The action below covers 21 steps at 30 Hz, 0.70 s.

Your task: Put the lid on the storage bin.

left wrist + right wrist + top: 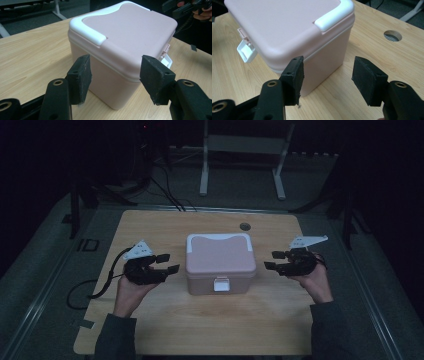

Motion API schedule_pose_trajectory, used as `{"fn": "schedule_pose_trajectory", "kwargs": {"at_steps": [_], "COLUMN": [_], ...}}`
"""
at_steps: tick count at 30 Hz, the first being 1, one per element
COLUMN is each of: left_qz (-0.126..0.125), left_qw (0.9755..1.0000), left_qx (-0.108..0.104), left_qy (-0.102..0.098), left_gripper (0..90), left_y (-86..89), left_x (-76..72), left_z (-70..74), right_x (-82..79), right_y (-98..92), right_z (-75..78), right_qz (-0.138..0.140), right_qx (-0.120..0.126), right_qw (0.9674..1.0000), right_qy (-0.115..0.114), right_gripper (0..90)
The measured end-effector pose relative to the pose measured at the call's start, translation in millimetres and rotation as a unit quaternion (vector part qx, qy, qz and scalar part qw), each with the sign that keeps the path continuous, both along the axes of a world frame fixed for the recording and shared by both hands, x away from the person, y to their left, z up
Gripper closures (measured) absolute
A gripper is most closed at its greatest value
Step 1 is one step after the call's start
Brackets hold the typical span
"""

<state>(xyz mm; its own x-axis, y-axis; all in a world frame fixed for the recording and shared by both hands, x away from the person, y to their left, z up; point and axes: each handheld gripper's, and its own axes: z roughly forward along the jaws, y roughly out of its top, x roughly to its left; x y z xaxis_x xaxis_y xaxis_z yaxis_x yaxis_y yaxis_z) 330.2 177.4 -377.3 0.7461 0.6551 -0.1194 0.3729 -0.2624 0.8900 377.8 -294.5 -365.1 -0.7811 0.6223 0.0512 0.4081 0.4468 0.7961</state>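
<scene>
Pink box [220, 264] mid-table [150, 330], lid down, white latch [221, 284] facing the person. Left gripper [169, 261] just beside its left wall, jaws spread, nothing between them. Right gripper [272, 260] near its right wall, jaws spread, empty. Neither touches the box.

The high view is looking very dim and murky, its surroundings sinking into near black. Both gripper views are showing much brighter, even light, with the box [120, 50] casting a soft shadow onto the desk [30, 65]. Near pads [294, 80] are blurring slightly.
</scene>
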Motion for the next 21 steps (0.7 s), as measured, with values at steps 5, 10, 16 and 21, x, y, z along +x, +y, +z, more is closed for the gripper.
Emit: {"fn": "schedule_pose_trajectory", "kwargs": {"at_steps": [5,10,16,21], "left_qz": [0.016,0.023,0.027,0.039], "left_qw": [0.9998,0.9994,0.9982,0.9966], "left_qx": [0.014,0.026,0.049,0.066], "left_qy": [-0.004,0.005,0.02,0.031], "left_gripper": [41.7,41.5,40.3,37.5], "left_y": [0.9,1.9,1.5,-0.8], "left_x": [0.4,2.7,1.0,-0.9], "left_z": [-9.7,-27.7,-50.8,-69.5], "right_x": [-1.5,-2.5,-2.7,-4.5], "right_y": [-1.6,-1.0,-0.6,-2.6], "right_z": [-5.9,-17.1,-36.6,-46.0], "right_qz": [-0.011,-0.028,-0.04,-0.046], "right_qx": [-0.003,-0.016,-0.038,-0.043], "right_qw": [0.9999,0.9995,0.9985,0.998], "right_qy": [-0.003,-0.005,0.006,0.012], "right_gripper": [42.2,42.1,41.5,41.1]}}
